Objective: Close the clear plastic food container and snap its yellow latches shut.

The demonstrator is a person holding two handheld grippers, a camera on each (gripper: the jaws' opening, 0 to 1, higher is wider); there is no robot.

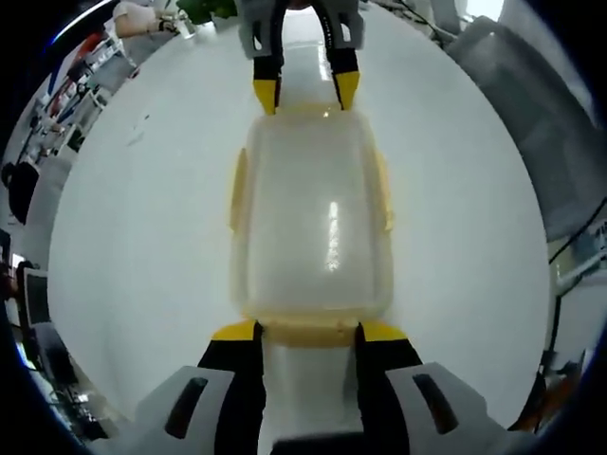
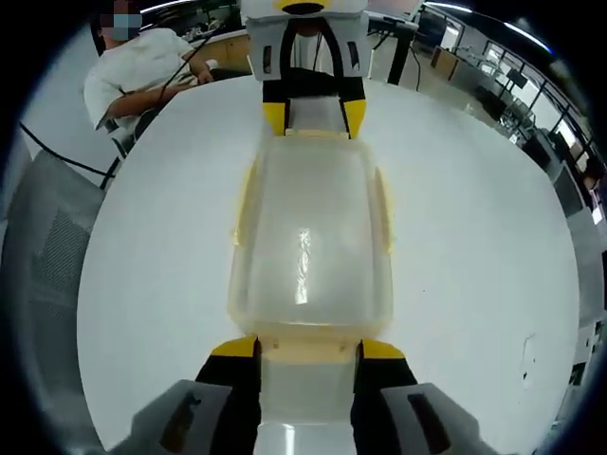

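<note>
White round tabletop [image 1: 142, 237] carries everything; a person in a white shirt [image 2: 133, 71] sits at its far edge. The clear plastic food container [image 1: 313, 227] lies flat mid-tabletop, lid already down, lengthwise between my two tools. Yellow latches: the side ones [image 1: 239, 190] look flush against the walls, probably snapped; the end latch [image 1: 308, 332] nearest my left tool I can't tell.

My left hand-held gripper [image 1: 308, 330] is spread, its tips straddling the near end latch, touching or just beside it. My right hand-held gripper [image 2: 305, 347] does the same at the opposite end, jaws spread around that end latch [image 2: 308, 351]. I judge I'm bracing both ends so the box can't slide while the end latches get pressed home.
</note>
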